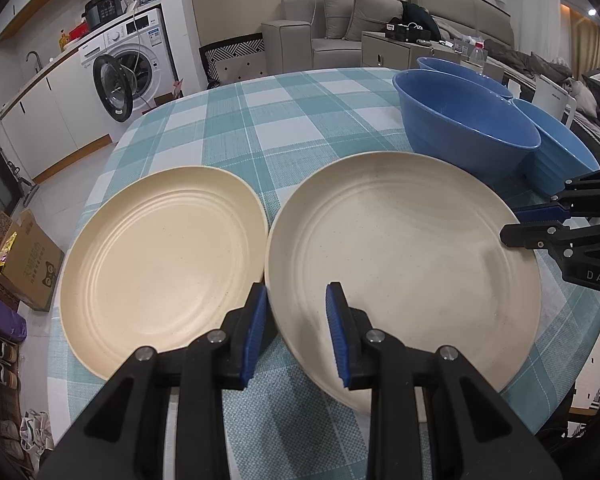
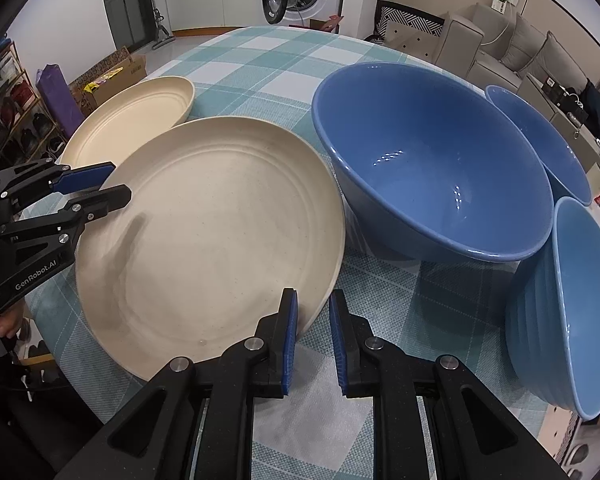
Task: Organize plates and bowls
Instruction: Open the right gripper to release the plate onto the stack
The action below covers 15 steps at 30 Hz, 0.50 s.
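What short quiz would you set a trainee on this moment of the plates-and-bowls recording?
1. How many blue bowls are on the checked tablecloth?
2. True or false: the two cream plates are stacked one on top of the other.
3. The left claw and the right claw both sit at the rim of: A) the nearer plate; B) the biggest bowl; C) the farther plate.

Key: 1. Three. 2. False, they lie side by side. 3. A, one claw on each side of it.
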Motion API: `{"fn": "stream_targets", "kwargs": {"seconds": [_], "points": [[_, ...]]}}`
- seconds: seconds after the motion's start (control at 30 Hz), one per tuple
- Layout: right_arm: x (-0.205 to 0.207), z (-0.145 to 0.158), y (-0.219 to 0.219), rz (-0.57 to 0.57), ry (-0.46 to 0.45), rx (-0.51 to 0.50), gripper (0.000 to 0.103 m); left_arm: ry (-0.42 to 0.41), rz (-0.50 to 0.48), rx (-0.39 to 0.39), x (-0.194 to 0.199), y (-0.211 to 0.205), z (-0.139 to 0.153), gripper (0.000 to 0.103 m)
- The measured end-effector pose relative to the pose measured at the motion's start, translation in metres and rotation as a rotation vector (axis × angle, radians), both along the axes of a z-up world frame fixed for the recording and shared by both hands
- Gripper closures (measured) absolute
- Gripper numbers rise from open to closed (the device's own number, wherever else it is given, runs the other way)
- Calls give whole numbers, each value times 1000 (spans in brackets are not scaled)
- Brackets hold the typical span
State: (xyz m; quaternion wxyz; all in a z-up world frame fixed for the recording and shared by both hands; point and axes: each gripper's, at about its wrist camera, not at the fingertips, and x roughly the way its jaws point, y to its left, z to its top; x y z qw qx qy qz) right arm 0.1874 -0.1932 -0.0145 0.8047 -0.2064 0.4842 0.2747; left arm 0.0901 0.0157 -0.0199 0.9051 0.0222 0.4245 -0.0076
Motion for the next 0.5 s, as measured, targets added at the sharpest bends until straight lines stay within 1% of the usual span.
{"fn": "stream_targets", "kwargs": {"seconds": [0.13, 0.27, 0.3, 0.37, 0.43, 0.47, 0.5], "points": [[0, -1, 0, 0, 2, 1, 86, 2, -1, -3, 0, 0, 0, 73], [1, 0, -1, 0, 6, 6, 85, 4, 0, -23, 1, 1, 0, 71], [1, 0, -1, 0, 7, 8, 84, 5, 0, -27, 1, 1, 0, 69], [1, 0, -2, 2, 13, 15, 82, 6, -1, -39, 1, 2, 1, 68], [1, 1, -3, 6, 14, 21, 78, 7, -2, -51, 0, 3, 2, 65], [0, 2, -3, 8, 12, 24, 75, 6, -5, -60, 0, 4, 4, 60], [0, 4, -3, 8, 10, 27, 66, 1, -7, -67, -1, 4, 6, 52]]}}
